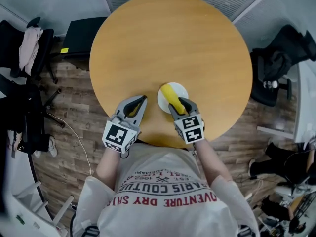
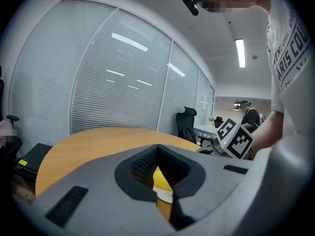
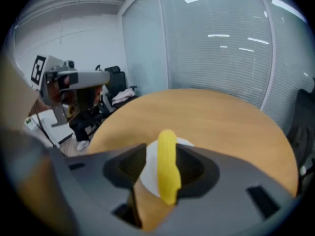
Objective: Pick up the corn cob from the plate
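A yellow corn cob (image 1: 170, 95) lies across a small white plate (image 1: 180, 88) near the front edge of the round wooden table (image 1: 168, 38). My right gripper (image 1: 181, 102) is at the cob's near end, pointing steeply down. In the right gripper view the cob (image 3: 167, 166) lies between the jaws, close to the right one, and the plate (image 3: 149, 175) shows in the gap on the left. The right gripper (image 3: 162, 152) is open. My left gripper (image 1: 142, 99) hovers to the left of the plate, tips together and empty. Through its jaws (image 2: 157, 149) a bit of cob (image 2: 160, 178) shows.
Black office chairs stand on the wooden floor at the left (image 1: 29, 48) and at the right (image 1: 276, 65). A black case (image 1: 81, 33) sits by the table's far left edge. Glass walls with blinds (image 2: 118, 77) close the room. A person (image 2: 248, 114) stands far off.
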{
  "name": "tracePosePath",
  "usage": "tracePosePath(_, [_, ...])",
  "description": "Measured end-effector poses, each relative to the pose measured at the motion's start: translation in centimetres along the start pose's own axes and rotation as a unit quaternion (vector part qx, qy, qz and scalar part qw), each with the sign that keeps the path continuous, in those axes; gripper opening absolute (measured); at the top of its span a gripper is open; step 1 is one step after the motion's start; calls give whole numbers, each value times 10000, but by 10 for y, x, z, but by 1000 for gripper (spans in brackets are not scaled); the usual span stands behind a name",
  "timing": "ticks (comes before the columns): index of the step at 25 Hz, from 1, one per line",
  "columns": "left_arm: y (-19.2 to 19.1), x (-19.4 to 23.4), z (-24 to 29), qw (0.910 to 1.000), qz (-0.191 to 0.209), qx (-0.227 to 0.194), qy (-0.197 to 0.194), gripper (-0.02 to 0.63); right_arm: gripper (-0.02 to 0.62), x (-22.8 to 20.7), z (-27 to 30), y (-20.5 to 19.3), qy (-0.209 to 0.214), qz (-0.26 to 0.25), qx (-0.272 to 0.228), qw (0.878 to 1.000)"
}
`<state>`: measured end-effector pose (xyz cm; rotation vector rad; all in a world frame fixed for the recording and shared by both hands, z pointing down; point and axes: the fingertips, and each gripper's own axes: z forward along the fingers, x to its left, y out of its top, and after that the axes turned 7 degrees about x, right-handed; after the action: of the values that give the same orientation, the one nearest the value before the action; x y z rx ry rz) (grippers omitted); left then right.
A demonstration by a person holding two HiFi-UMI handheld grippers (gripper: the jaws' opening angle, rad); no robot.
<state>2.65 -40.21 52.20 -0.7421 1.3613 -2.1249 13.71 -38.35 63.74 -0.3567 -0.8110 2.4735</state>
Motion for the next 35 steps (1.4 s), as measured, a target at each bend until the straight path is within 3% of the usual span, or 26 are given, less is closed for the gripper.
tracePosePath(9, [-29, 38, 24, 9989, -264, 394, -18, 34, 249, -19, 65, -27, -16, 59, 1160, 9932])
tracePosePath(16, [-25, 52, 36, 9985, -414, 358, -33, 34, 259, -18, 88, -38, -33, -25, 1810, 9835])
tracePosePath(29, [-25, 38, 31, 9979, -495, 418, 10, 34, 265, -15, 84, -40, 127, -76, 1812, 9833])
tracePosePath(35, [-19, 26, 19, 9983, -452, 333, 180, 34, 265, -6, 51, -13, 267, 67, 1193, 9925])
